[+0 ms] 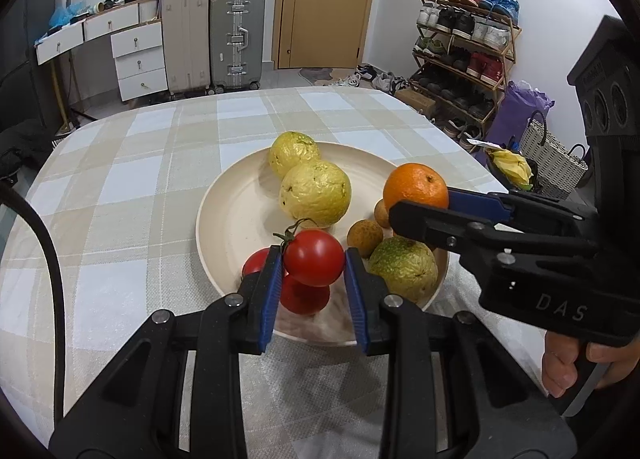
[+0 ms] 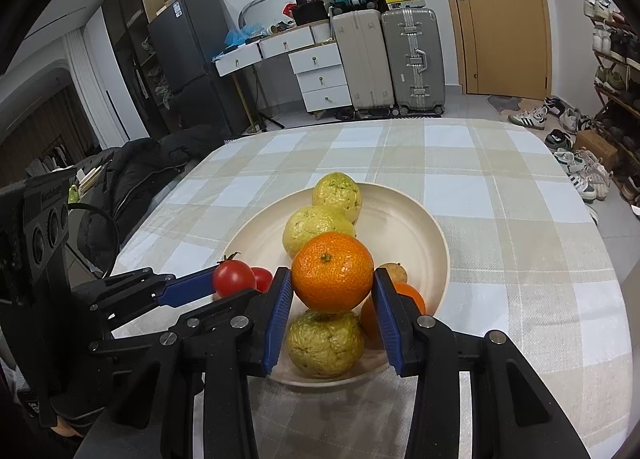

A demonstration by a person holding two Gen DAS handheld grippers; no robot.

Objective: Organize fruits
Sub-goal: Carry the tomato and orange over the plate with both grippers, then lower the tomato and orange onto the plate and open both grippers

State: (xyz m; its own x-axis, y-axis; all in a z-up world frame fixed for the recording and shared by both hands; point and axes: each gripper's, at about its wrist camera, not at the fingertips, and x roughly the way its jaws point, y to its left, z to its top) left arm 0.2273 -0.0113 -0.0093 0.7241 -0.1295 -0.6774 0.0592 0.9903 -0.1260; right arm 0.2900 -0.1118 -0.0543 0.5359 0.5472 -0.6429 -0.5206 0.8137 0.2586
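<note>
A cream plate [image 1: 228, 215] [image 2: 416, 227] on the checked tablecloth holds two yellow citrus fruits [image 1: 316, 195], a greenish one [image 1: 404, 269] [image 2: 324, 343], small brown fruits [image 1: 365, 238], red tomatoes [image 1: 306, 297] and another orange [image 2: 414, 297]. My left gripper [image 1: 314, 259] is shut on a red tomato [image 1: 314, 257] [image 2: 233, 278], held above the plate's near rim. My right gripper [image 2: 332, 291] is shut on an orange [image 2: 332, 271] [image 1: 414, 187], held above the plate's near right side.
The table [image 1: 132, 187] carries a beige and white checked cloth. Beyond it stand suitcases [image 1: 236, 39], white drawers [image 1: 138, 59], a door and a shoe rack [image 1: 464, 43]. A woven basket [image 1: 550, 159] stands off the table's right edge.
</note>
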